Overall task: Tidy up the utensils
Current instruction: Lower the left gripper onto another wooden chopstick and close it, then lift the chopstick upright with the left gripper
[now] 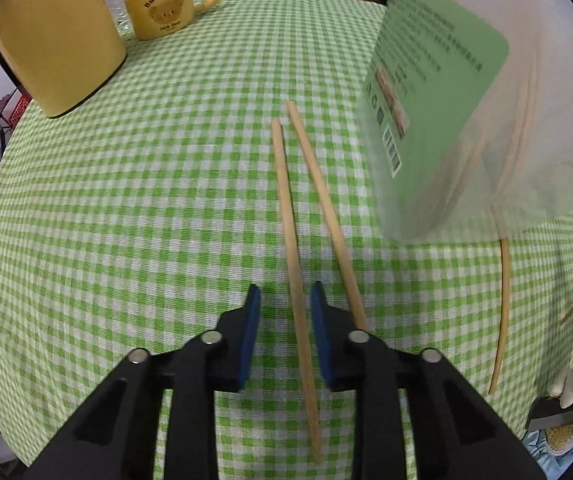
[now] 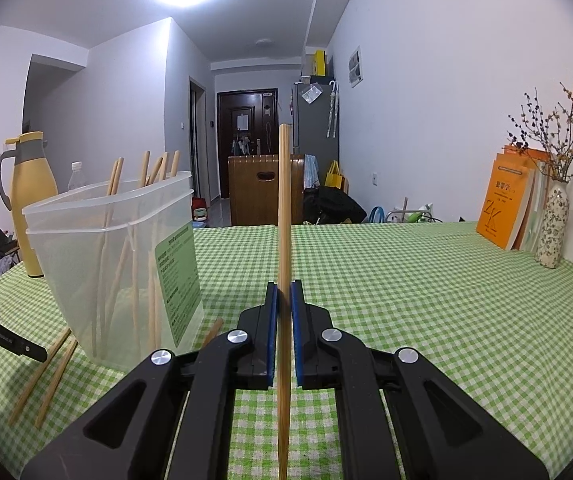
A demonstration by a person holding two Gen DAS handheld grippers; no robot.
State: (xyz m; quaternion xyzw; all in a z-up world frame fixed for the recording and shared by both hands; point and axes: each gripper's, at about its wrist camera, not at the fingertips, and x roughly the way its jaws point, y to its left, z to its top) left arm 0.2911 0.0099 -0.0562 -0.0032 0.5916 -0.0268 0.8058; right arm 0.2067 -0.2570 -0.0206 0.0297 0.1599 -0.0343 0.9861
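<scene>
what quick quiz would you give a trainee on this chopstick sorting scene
1. True or false: the right tool is shut on an upright chopstick.
2. What stands in the clear container? A spoons, B chopsticks, C nothing.
3. Fill in: two loose chopsticks lie side by side on the tablecloth. In its own view, the left tool straddles the ___ one.

Key: 1 true. 2 B. 3 left; the left one sits between the open pads, which do not press on it.
</scene>
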